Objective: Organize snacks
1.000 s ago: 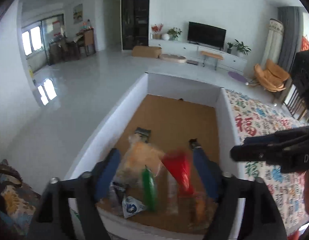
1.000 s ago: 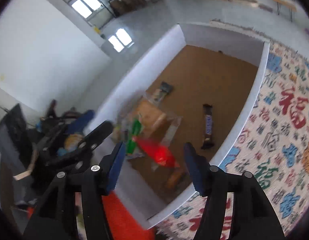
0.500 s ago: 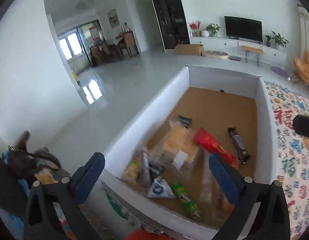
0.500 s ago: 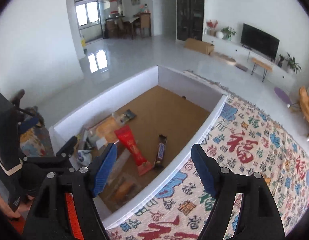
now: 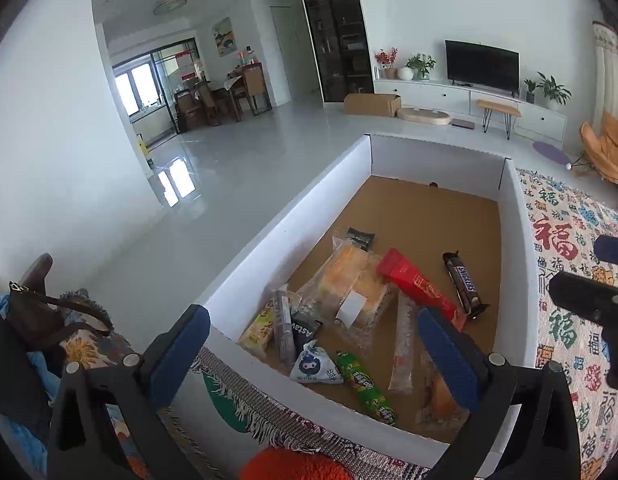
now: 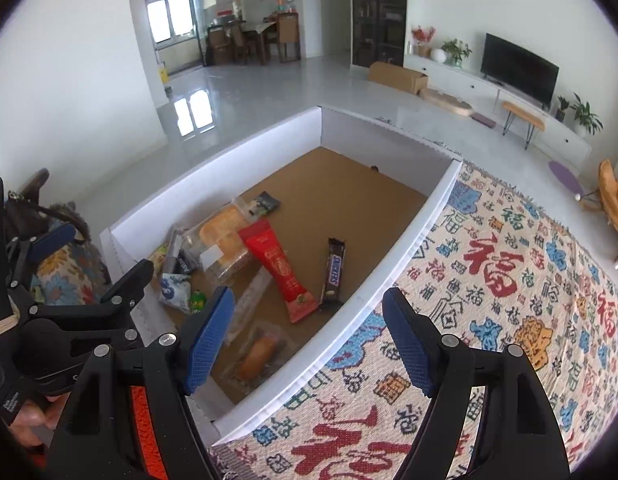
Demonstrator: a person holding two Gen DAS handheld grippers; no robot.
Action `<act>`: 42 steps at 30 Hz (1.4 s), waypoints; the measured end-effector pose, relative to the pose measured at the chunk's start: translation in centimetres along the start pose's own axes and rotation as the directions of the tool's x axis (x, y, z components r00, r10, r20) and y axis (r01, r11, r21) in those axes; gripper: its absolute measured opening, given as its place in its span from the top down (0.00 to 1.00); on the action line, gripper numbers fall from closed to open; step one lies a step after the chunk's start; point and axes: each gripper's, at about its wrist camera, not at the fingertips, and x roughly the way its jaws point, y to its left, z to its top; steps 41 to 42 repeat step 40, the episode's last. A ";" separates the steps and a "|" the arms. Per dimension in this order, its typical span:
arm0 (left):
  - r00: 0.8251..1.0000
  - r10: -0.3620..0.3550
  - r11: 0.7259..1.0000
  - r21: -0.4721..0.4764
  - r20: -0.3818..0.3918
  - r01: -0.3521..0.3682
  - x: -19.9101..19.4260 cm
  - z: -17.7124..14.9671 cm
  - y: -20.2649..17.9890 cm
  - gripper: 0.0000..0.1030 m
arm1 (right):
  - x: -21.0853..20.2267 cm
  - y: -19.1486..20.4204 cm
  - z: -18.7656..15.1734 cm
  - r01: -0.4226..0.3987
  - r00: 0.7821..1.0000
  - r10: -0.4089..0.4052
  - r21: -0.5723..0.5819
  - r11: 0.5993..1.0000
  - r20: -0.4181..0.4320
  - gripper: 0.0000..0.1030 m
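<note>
Left tongs (image 5: 313,354): jaws just opened wide, holding nothing.
Right tongs (image 6: 309,334): likewise, empty.
White-walled cardboard box (image 6: 413,236): snack packets (red pouch (image 6: 279,268) among them).

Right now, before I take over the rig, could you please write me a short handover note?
Left gripper: open, holding nothing, its jaws just opened wide, above the near end of the box.
Right gripper: open, holding nothing, jaws just opened, over the box's right wall and the patterned cloth.
Snacks: all lie loose in the white cardboard box: Snickers bar, red packet, clear bread bag, green tube, small white pouch, a few more wrappers.
Done: snacks are in the box.
Left: they lie jumbled and overlapping; tidy them.
</note>
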 end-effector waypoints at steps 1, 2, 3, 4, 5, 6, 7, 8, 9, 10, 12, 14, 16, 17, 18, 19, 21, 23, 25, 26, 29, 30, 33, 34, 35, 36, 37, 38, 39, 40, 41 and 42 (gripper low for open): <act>1.000 -0.001 1.000 -0.002 0.000 0.001 0.0 0.0 0.1 0.00 | 0.1 0.1 0.0 0.001 1.000 -0.001 -0.001 1.000 -0.002 0.23; 1.000 -0.004 1.000 -0.003 0.000 0.004 0.0 0.1 0.1 0.00 | 0.2 0.1 -0.1 0.002 1.000 -0.002 -0.003 1.000 -0.004 0.23; 1.000 -0.003 1.000 -0.004 -0.001 0.003 0.0 0.1 0.2 0.00 | 0.3 0.2 -0.2 0.003 1.000 -0.004 -0.004 1.000 -0.007 0.23; 1.000 -0.003 1.000 -0.005 -0.001 0.003 0.0 0.1 0.2 0.00 | 0.4 0.2 -0.2 0.006 1.000 -0.006 -0.005 1.000 -0.011 0.23; 1.000 -0.003 1.000 -0.007 -0.002 0.003 0.1 0.1 0.2 0.00 | 0.5 0.2 -0.3 0.007 1.000 -0.007 -0.005 1.000 -0.016 0.23; 1.000 -0.004 1.000 -0.008 -0.005 0.004 0.2 0.1 0.3 0.00 | 0.6 0.3 -0.3 0.007 1.000 -0.007 -0.005 1.000 -0.019 0.23; 1.000 -0.007 1.000 -0.007 -0.007 0.007 0.2 0.1 0.3 0.00 | 0.7 0.3 -0.3 0.008 1.000 -0.008 -0.006 1.000 -0.020 0.23; 1.000 -0.007 1.000 -0.007 -0.010 0.007 0.2 0.1 0.3 0.00 | 0.7 0.5 -0.3 0.006 1.000 -0.006 -0.007 1.000 -0.020 0.23; 1.000 -0.007 1.000 -0.006 -0.012 0.006 0.3 0.1 0.4 0.00 | 0.7 0.6 -0.3 0.003 1.000 -0.003 -0.009 1.000 -0.020 0.23; 1.000 -0.007 1.000 -0.006 -0.013 0.007 0.3 0.1 0.4 0.00 | 0.7 0.8 -0.3 0.000 1.000 -0.001 -0.012 1.000 -0.020 0.23; 1.000 -0.007 1.000 -0.006 -0.013 0.007 0.3 0.1 0.4 0.00 | 0.7 1.1 -0.3 -0.002 1.000 0.002 -0.020 1.000 -0.019 0.23; 1.000 -0.006 1.000 -0.006 -0.012 0.006 0.3 0.1 0.4 0.00 | 0.7 1.5 -0.3 -0.001 1.000 0.001 -0.027 1.000 -0.019 0.23; 1.000 -0.005 1.000 -0.006 -0.011 0.005 0.3 0.1 0.5 0.00 | 0.7 1.8 -0.2 -0.001 1.000 0.000 -0.032 0.999 -0.017 0.23; 1.000 -0.005 1.000 -0.007 -0.010 0.005 0.3 0.1 0.6 0.00 | 0.7 1.9 -0.2 -0.002 1.000 0.001 -0.034 0.999 -0.017 0.23; 1.000 -0.007 1.000 -0.009 -0.011 0.007 0.3 0.1 0.7 0.00 | 0.8 2.0 -0.2 -0.004 1.000 0.003 -0.035 0.999 -0.017 0.23; 1.000 -0.008 1.000 -0.011 -0.011 0.008 0.3 0.2 0.8 0.00 | 0.7 2.1 -0.1 -0.005 1.000 0.004 -0.035 0.999 -0.017 0.23; 1.000 -0.008 1.000 -0.014 -0.010 0.008 0.3 0.2 0.9 0.00 | 0.7 2.2 -0.1 -0.004 1.000 0.003 -0.040 0.999 -0.018 0.23; 1.000 -0.006 1.000 -0.017 -0.007 0.006 0.3 0.2 1.0 0.00 | 0.7 2.3 -0.2 -0.002 1.000 0.001 -0.044 0.999 -0.017 0.23; 1.000 -0.006 1.000 -0.017 -0.005 0.006 0.4 0.2 1.0 0.00 | 0.7 2.4 -0.2 0.000 1.000 -0.001 -0.046 0.999 -0.019 0.23; 1.000 -0.006 1.000 -0.016 -0.004 0.006 0.3 0.2 1.0 0.00 | 0.7 2.4 -0.2 0.000 1.000 -0.001 -0.047 0.999 -0.020 0.23; 1.000 -0.004 1.000 -0.015 -0.001 0.004 0.3 0.2 1.0 0.00 | 0.7 2.4 -0.2 0.002 1.000 -0.003 -0.047 0.999 -0.020 0.23; 1.000 -0.004 1.000 -0.015 -0.001 0.004 0.3 0.2 1.0 0.00 | 0.7 2.4 -0.2 0.002 1.000 -0.003 -0.047 0.999 -0.022 0.23; 1.000 0.000 1.000 -0.015 -0.001 0.000 0.3 0.2 1.1 0.00 | 0.8 2.6 -0.3 0.002 1.000 -0.003 -0.048 0.999 -0.025 0.23; 1.000 -0.001 1.000 -0.015 -0.001 0.001 0.3 0.2 1.1 0.00 | 0.9 2.6 -0.3 0.001 1.000 -0.002 -0.049 0.999 -0.026 0.23; 1.000 -0.004 1.000 -0.016 -0.002 0.004 0.3 0.2 1.1 0.00 | 0.9 2.7 -0.4 0.001 1.000 -0.002 -0.050 0.999 -0.026 0.23; 1.000 -0.008 1.000 -0.017 -0.003 0.008 0.3 0.2 1.2 0.00 | 0.9 2.7 -0.4 0.001 1.000 -0.002 -0.049 0.999 -0.027 0.23; 1.000 -0.013 1.000 -0.020 -0.004 0.013 0.3 0.2 1.2 0.00 | 0.9 2.7 -0.4 0.000 1.000 -0.001 -0.048 0.999 -0.027 0.23; 1.000 -0.020 0.999 -0.025 -0.005 0.020 0.3 0.2 1.3 0.00 | 0.9 2.7 -0.4 -0.001 1.000 0.000 -0.048 0.999 -0.027 0.23; 1.000 -0.026 0.999 -0.031 -0.004 0.025 0.3 0.2 1.4 0.00 | 0.9 2.7 -0.4 -0.001 1.000 0.000 -0.048 0.999 -0.027 0.23; 1.000 -0.030 0.999 -0.037 -0.004 0.030 0.3 0.2 1.6 0.00 | 1.0 2.7 -0.4 0.000 1.000 -0.001 -0.048 0.999 -0.027 0.23; 1.000 -0.030 0.999 -0.037 -0.004 0.030 0.3 0.2 1.6 0.00 | 1.0 2.7 -0.4 0.000 1.000 -0.001 -0.048 0.999 -0.027 0.23; 1.000 -0.030 0.999 -0.037 -0.004 0.030 0.3 0.2 1.6 0.00 | 1.0 2.7 -0.4 0.000 1.000 -0.001 -0.048 0.999 -0.027 0.23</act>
